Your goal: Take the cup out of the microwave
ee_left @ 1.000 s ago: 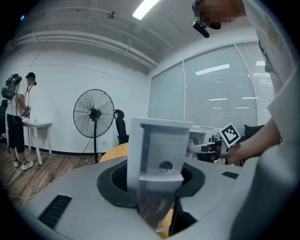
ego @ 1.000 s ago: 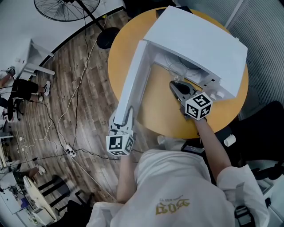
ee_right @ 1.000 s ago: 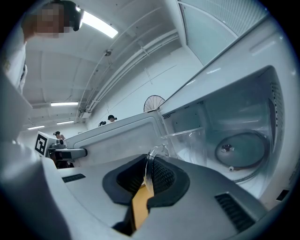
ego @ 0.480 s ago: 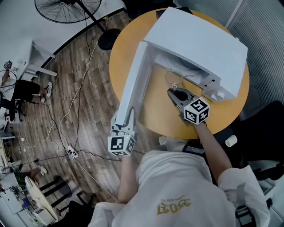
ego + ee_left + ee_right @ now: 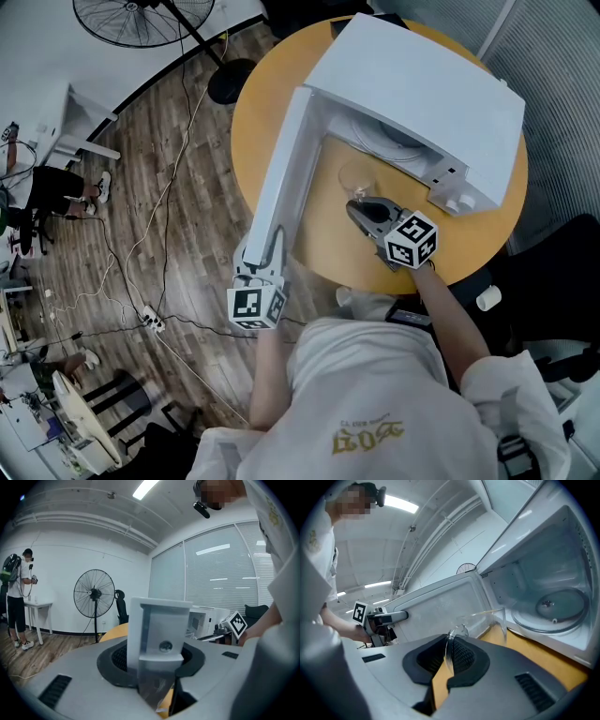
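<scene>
Cup (image 5: 356, 178) of clear glass is outside the microwave (image 5: 412, 84), over the yellow tabletop (image 5: 258, 108) in front of the open cavity. The right claw (image 5: 359, 208) is clamped on its handle. The left claw (image 5: 265, 246) is closed on the outer edge of the open door (image 5: 281, 159), at the tabletop's left edge.

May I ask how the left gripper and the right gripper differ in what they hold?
The left gripper clamps the edge of the open microwave door; the right gripper clamps the handle of the clear cup. The left gripper hangs off the yellow table; the right gripper is over it. Both are shut.
</scene>
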### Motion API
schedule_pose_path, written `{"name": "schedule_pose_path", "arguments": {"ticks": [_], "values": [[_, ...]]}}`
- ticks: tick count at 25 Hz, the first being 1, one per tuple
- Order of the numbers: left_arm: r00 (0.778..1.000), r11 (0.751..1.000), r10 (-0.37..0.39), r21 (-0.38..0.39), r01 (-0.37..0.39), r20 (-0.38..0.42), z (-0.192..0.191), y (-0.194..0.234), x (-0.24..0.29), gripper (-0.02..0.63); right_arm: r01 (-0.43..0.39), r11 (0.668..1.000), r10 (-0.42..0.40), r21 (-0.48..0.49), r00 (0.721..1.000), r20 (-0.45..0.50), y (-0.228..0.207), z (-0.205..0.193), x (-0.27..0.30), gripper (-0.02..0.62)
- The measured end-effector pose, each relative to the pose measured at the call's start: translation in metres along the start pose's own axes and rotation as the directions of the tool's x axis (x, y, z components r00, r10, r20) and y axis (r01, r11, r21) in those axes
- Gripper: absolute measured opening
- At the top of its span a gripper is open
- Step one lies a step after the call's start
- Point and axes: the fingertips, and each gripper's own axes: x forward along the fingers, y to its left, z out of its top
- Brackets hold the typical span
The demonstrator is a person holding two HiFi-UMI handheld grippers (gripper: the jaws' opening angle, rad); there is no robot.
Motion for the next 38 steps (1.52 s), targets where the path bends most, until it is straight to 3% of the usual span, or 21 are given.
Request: {"name": "schedule_pose_path", "arguments": {"ticks": [20,31,38], "values": [[1.000,1.000,0.003,0.000,-0.003,0.000,-0.002,-0.002,0.001,0.178,-0.157,0.987,0.158,0.015,0.977,-0.141,0.029,-0.050,0.015,0.025],[1.000,1.000,-0.003,-0.002,0.003,0.005,-0.001,-0.001,0.001,0.178,-0.195,0.981,0.195,0.015,0.970,-0.143,0.031,-0.060,0.016,0.025],[1.000,1.000,-0.006,-0.003,0.006,0.007,0.000,0.000,0.002,0.178,-0.181,0.983,0.176,-0.011,0.970,-0.168,0.031,-0.065,0.013,0.026]]}}
